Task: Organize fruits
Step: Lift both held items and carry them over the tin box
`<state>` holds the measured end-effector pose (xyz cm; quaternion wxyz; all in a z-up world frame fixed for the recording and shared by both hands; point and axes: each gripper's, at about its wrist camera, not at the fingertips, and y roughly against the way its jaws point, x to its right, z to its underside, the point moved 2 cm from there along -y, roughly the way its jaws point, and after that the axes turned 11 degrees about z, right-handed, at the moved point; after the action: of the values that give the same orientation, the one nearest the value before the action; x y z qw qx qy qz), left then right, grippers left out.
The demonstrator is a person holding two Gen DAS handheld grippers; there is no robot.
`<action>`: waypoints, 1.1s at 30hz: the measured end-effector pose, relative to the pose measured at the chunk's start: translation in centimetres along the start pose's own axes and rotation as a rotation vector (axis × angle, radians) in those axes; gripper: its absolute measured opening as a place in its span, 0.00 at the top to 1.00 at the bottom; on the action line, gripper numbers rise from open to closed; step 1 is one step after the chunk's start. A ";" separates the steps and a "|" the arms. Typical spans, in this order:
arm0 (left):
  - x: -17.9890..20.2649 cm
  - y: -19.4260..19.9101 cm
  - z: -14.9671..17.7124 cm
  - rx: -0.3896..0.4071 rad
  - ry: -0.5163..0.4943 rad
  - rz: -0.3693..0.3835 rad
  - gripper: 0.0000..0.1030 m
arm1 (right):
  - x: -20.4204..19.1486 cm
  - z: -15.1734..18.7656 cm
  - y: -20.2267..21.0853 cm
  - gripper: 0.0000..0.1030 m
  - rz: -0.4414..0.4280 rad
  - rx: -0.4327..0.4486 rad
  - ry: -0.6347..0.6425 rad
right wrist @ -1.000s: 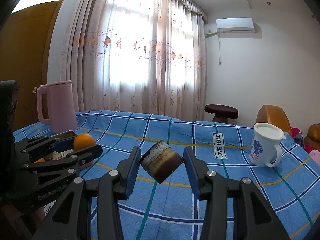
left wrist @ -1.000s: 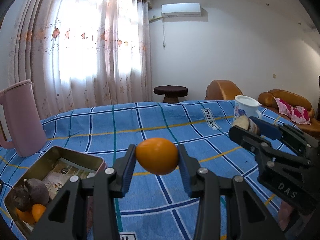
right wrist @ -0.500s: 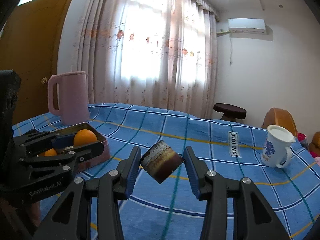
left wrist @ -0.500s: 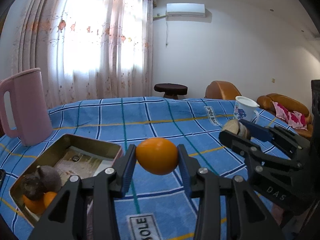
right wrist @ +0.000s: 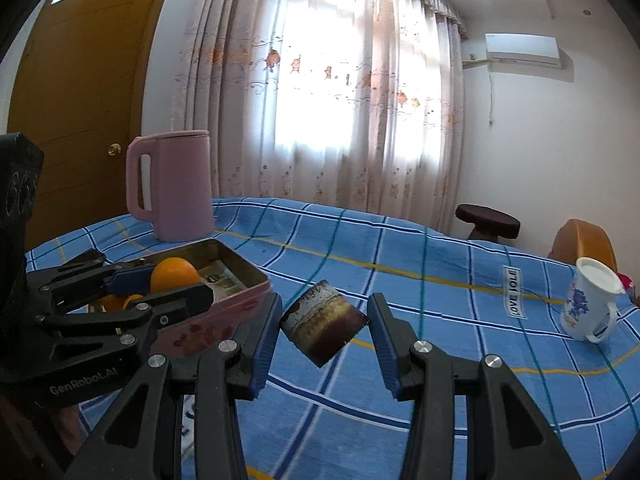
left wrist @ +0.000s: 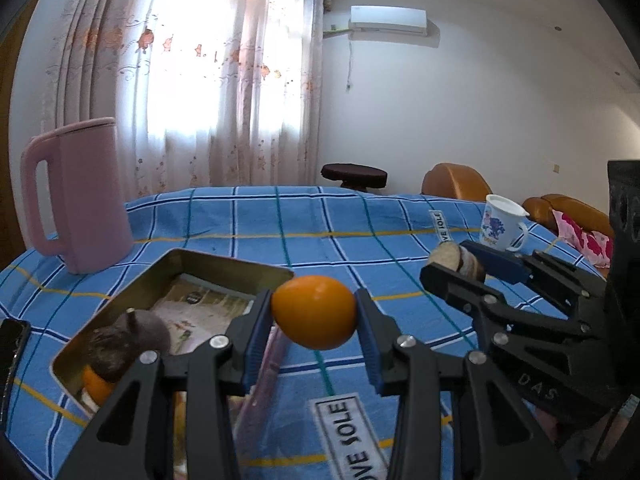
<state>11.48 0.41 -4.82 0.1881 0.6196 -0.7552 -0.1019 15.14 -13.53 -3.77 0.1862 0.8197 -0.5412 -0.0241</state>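
Blue ribbed pads of the left tool [left wrist: 315, 312], on black plastic fingers, clamped on a smooth, glossy orange [left wrist: 314, 311] held clear of the cloth, just beside the near right corner of the tin. Same ribbed blue pads on the right tool [right wrist: 324, 322], pressed on a short brown cylindrical chunk [right wrist: 324, 323] with a pale, flaky cut face and a banded, rough skin, tilted between the fingers; what kind of fruit it is cannot be told. From the left wrist view, right tool [left wrist: 472, 268] seen sideways at the right, with the chunk's pale end [left wrist: 446, 255] poking out between its tips.

Just past the left tool, a rectangular metal tin [left wrist: 224, 266] with rounded corners, dull gold inside, pink with a flower print outside in the right wrist view [right wrist: 224, 314]. Printed paper lining on its floor. In its near end, a dark, matte, roundish fruit [left wrist: 128, 338] sitting on top of another orange [left wrist: 96, 386].

Under everything, a blue checked cloth [left wrist: 304, 216] with white, teal and yellow lines and a sewn label, spread over the tabletop. Behind the tin, a tall matte pink jug [left wrist: 80, 196] with a looped handle and flat lid. Well apart at the far right, a white ceramic mug [left wrist: 500, 224] with a blue flower print. Black flat object [left wrist: 10, 344], perhaps a phone, at the left edge.
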 end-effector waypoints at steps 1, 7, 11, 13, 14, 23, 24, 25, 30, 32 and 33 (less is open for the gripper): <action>-0.2 0.2 0.0 0.000 0.000 -0.005 0.59 | -0.4 -0.1 -0.1 0.55 -0.008 -0.001 0.002; -2.0 1.8 -0.2 -0.004 0.009 -0.022 0.59 | -2.0 -1.3 -0.2 0.55 -0.047 0.007 0.011; -4.0 3.4 -0.3 0.003 0.016 -0.074 0.59 | -3.2 -2.5 -0.2 0.55 -0.091 0.018 0.002; -5.0 4.2 -0.4 0.007 0.027 -0.091 0.59 | -3.5 -2.7 -0.2 0.55 -0.100 0.019 0.000; -5.6 4.6 -0.3 0.007 0.028 -0.108 0.59 | -3.9 -2.9 -0.3 0.55 -0.111 0.019 -0.002; -9.1 6.0 0.2 -0.016 0.075 -0.180 0.59 | -8.5 -3.8 -0.9 0.55 -0.211 0.002 0.039; -9.3 5.9 0.3 -0.021 0.079 -0.184 0.59 | -9.0 -3.8 -1.0 0.55 -0.216 -0.002 0.047; -9.4 5.9 0.4 -0.024 0.080 -0.186 0.59 | -9.5 -3.8 -1.3 0.55 -0.223 -0.009 0.056; -10.3 5.9 0.9 -0.042 0.094 -0.196 0.59 | -11.4 -3.4 -2.4 0.55 -0.253 -0.056 0.078; -10.8 6.0 1.0 -0.044 0.103 -0.199 0.59 | -12.2 -3.1 -2.9 0.55 -0.264 -0.077 0.086; -11.0 6.0 1.1 -0.047 0.106 -0.201 0.59 | -12.5 -3.0 -3.1 0.55 -0.267 -0.086 0.093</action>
<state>7.47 12.30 -5.20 0.2309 0.6922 -0.6756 -0.1050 13.43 -0.40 -4.08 0.2413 0.8757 -0.4168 -0.0339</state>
